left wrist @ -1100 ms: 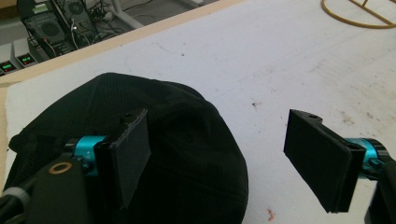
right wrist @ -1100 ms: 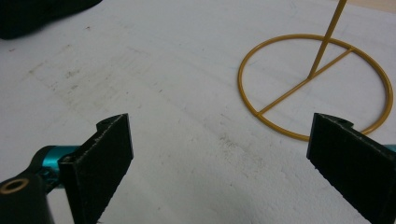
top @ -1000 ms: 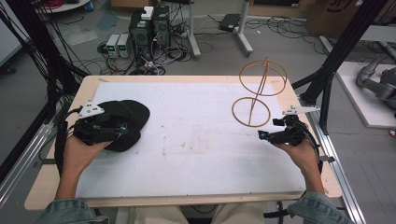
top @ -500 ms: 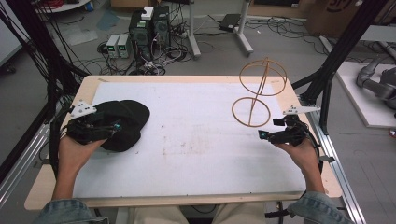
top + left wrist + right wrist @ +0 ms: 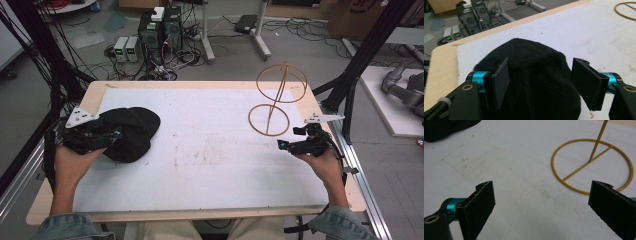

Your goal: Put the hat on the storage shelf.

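High view: my left gripper sits over a black cap at the table's left side; its jaws, just closing, straddle the cap's crown without pressing it (pads apart in the left gripper view); my right gripper, released, rests near a gold wire stand.

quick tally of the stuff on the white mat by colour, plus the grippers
black: 1, the cap
gold: 1, the wire stand
grippers: 2, the left gripper with its jaws either side of the cap, just closing in, and the right gripper with jaws open over bare mat
total: 4
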Demonstrator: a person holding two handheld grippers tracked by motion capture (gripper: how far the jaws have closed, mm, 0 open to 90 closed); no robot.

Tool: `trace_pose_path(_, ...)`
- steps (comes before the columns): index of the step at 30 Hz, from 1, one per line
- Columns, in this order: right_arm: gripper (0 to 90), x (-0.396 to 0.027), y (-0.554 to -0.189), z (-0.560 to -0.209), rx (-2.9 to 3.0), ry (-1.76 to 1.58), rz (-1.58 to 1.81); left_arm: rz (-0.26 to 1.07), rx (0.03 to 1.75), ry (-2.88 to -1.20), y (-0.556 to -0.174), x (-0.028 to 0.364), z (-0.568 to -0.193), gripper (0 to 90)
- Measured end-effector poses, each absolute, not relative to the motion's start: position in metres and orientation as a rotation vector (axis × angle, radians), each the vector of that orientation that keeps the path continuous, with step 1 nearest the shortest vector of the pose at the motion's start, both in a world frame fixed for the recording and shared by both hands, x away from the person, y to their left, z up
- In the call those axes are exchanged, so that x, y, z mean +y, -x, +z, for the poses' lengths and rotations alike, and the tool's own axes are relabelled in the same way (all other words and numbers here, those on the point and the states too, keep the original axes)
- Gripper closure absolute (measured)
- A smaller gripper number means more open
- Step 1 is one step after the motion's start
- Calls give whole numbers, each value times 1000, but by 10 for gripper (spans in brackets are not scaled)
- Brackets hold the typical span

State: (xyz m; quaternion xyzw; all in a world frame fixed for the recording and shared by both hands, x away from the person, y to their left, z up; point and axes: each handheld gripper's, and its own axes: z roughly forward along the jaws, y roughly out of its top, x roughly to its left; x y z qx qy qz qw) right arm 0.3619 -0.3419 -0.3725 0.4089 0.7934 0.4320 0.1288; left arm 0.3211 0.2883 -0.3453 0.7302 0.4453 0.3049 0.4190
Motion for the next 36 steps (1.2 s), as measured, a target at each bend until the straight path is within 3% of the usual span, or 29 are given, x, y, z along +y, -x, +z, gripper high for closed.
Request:
trace_pose_path(15, 66, -341, -364, -373, 2312, -1187, 1256, 828, 1221, -1815, -327, 309, -370, 330)
trace_pose_path(21, 66, -343, -362, -373, 2303, -1190, 1259, 817, 1218, -1819, -329, 312, -374, 449)
trace_pose_path(27, 66, -344, -361, -372, 2304, -1198, 1257, 811, 1203, -1840, -328, 307, -376, 634)
trace_pose_path(36, 66, -344, -360, -373, 2306, -1200, 1253, 789, 1149, -1830, -327, 310, -377, 802)
